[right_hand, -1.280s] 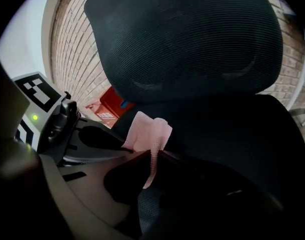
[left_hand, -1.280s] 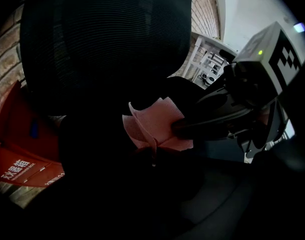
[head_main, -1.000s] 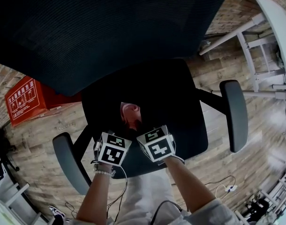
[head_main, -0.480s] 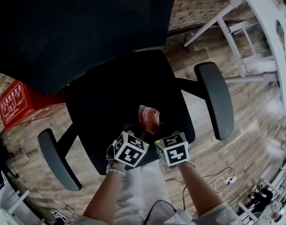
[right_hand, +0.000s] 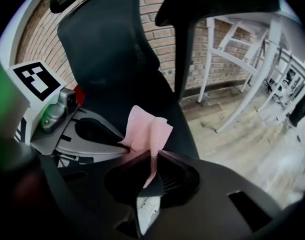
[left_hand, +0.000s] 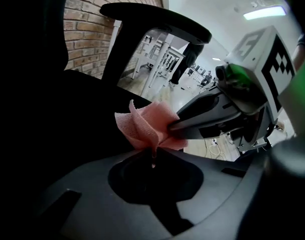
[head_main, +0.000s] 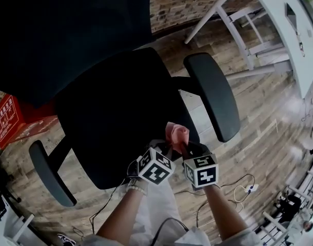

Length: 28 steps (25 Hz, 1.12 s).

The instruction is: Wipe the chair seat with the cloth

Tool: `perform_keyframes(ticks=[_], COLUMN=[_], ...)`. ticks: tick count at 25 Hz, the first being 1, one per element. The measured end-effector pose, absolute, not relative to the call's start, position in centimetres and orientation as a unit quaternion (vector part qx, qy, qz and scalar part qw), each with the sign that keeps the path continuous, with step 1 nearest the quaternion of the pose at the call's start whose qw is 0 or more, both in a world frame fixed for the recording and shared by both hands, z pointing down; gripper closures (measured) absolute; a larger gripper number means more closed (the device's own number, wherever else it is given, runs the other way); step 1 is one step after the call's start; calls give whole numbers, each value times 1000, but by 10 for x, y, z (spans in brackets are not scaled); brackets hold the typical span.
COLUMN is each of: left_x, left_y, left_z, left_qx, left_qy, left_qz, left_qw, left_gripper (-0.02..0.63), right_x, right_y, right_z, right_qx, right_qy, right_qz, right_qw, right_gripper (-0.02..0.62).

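head view shows the pink cloth (head_main: 177,134) crumpled into a small, waffle-textured bunch, held up over the front right corner of the chair seat (head_main: 115,122). the left gripper (head_main: 168,148) and right gripper (head_main: 184,148) both clamp its folds. a second ago the bunch hung over the seat's front middle.

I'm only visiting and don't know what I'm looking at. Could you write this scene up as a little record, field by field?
place: wood floor, brick wall
furniture: black office chair, chair seat bare
cloth: pink, bunched, at the seat's near edge
left gripper: jaws shut on the cloth
right gripper: jaws shut on the same cloth
cloth touching seat: cannot tell
nearby: red box, white table
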<state>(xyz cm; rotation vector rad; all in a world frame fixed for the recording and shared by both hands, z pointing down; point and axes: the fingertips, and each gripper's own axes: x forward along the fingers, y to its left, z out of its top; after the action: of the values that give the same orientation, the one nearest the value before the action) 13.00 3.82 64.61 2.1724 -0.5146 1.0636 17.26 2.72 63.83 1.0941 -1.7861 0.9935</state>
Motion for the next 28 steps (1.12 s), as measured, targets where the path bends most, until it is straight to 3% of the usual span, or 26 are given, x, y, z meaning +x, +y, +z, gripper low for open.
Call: perform_keyframes(ticks=[5,11,28], left_x=[152,129,-65], left_y=[58,64,83], left_z=[641,645,645], left_qx=[837,823,737], left_qy=[-170,-200,-372], left_qz=[407,414,419], left_qw=[324,335,377], left_gripper=[569,569,569], right_x=[196,173,-28], right_y=[48,58,54], right_z=[639,641,642], right_qx=[457,440,276], right_qy=[-682,-693,-786], right_qz=[414,419,399], right_qw=[393,388,383], right_gripper=[543,543,543])
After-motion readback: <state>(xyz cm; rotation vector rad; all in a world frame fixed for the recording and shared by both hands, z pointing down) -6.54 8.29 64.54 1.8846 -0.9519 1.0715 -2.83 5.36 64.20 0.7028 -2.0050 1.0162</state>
